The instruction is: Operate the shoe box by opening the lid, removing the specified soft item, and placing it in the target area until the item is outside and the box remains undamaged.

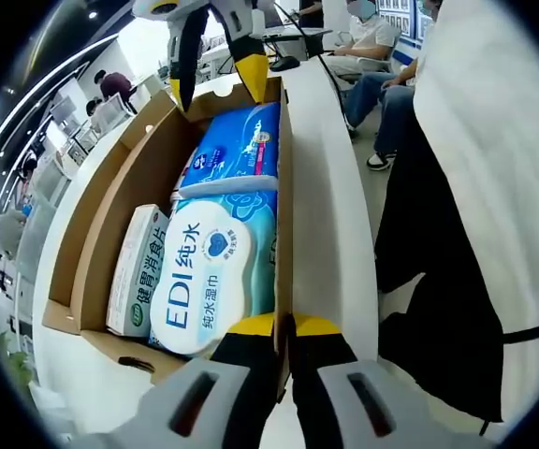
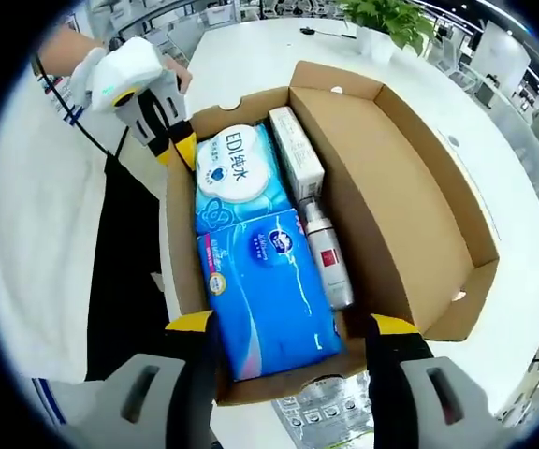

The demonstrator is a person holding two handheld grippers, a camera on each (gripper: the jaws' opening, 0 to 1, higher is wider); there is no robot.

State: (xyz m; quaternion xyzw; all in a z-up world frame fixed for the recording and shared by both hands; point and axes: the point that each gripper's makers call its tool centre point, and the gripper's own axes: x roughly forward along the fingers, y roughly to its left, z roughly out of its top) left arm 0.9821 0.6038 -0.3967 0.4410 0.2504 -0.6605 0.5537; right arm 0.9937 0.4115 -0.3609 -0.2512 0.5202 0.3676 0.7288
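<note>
Right gripper view: open shoe box [image 2: 410, 215] holds 4 items; right claw [image 2: 293, 341] wide open, left claw [image 2: 168, 126] pinching box wall.

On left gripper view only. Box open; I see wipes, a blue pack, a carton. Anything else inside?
Observer: A bottle lies between the blue pack and the lid.
Operator: Right hand-held gripper?
Observer: The right hand-held gripper is open, jaws astride the near end of the box, with the blue pack's end between them.
Operator: Anything beyond the box?
Observer: A potted plant stands past its far end.
</note>
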